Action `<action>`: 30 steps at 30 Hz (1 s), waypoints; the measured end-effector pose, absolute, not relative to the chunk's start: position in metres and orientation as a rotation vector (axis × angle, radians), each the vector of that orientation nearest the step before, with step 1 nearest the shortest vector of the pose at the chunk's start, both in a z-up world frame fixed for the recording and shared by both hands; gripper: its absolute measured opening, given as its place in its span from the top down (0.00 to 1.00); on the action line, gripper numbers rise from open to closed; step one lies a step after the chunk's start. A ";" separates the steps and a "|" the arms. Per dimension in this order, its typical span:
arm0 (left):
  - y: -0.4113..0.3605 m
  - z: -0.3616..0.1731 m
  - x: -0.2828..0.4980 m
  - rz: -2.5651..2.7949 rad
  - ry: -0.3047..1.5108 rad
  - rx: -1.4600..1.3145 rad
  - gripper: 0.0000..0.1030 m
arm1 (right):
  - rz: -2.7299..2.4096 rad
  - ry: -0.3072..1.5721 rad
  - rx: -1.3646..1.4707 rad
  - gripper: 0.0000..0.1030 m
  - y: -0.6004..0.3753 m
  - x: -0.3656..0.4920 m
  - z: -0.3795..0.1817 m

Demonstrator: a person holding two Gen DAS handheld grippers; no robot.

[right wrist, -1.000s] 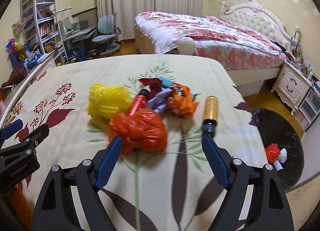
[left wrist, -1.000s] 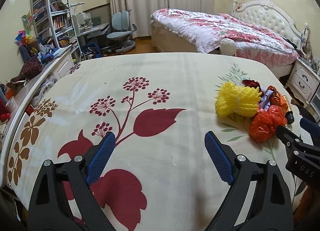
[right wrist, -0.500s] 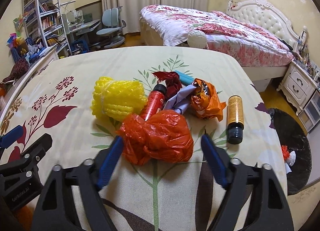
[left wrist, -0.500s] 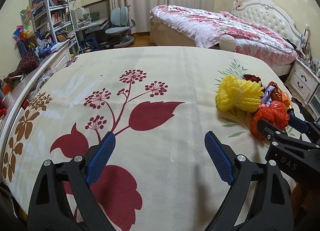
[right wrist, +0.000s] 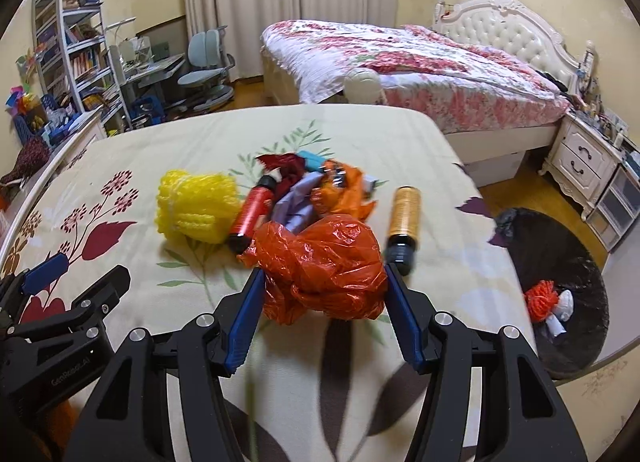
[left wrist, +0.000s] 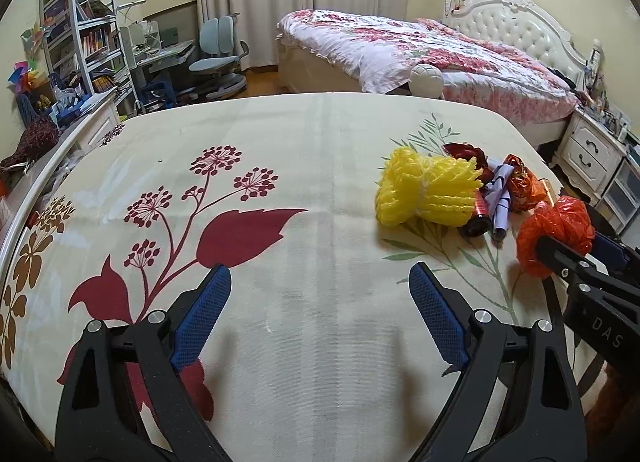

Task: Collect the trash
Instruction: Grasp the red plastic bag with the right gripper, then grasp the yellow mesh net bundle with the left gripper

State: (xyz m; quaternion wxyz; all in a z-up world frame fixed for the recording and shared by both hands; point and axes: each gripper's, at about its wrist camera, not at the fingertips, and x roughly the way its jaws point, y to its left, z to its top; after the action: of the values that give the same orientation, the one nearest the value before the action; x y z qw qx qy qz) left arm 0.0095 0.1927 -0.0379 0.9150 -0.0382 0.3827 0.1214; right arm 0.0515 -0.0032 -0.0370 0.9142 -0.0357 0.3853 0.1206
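A crumpled orange plastic bag [right wrist: 320, 258] lies at the near edge of a trash pile on the flowered bedspread [left wrist: 280, 134]. My right gripper [right wrist: 323, 274] is closing on it, and both blue pads touch its sides. The left wrist view shows the same orange bag [left wrist: 554, 222] between the right gripper's [left wrist: 570, 240] fingers. Behind the bag lie a yellow foam net [right wrist: 196, 206], a red bottle [right wrist: 252, 214], an orange wrapper [right wrist: 340, 190] and a gold bottle [right wrist: 404, 218]. My left gripper [left wrist: 319, 274] is open over bare bedspread, left of the pile.
A black-lined trash bin [right wrist: 560, 254] stands on the floor past the bedspread's right edge, with orange and white trash [right wrist: 544, 298] inside. A second bed [right wrist: 400, 62], a nightstand [right wrist: 580, 158], a desk chair [right wrist: 208, 70] and shelves [right wrist: 72, 46] lie beyond.
My right gripper has moved forward onto the orange bag and its jaws have narrowed around it. The left gripper has drifted a little toward the pile, still open.
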 end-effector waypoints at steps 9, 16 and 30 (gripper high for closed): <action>0.170 -0.040 0.025 0.214 0.782 -0.059 0.14 | 0.160 0.774 -0.005 0.44 -0.048 0.060 -0.030; 0.158 -0.039 0.042 0.190 0.766 -0.052 0.14 | 0.119 0.773 0.014 0.44 -0.068 0.068 -0.033; 0.151 -0.040 0.078 0.174 0.777 -0.041 0.14 | 0.098 0.791 0.020 0.44 -0.079 0.084 -0.041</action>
State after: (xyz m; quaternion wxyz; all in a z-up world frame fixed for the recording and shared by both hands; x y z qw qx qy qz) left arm 0.0779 0.1514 -0.0400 0.9216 -0.0200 0.3783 0.0845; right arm 0.0844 -0.0786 -0.0414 0.9216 0.0096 0.3851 0.0479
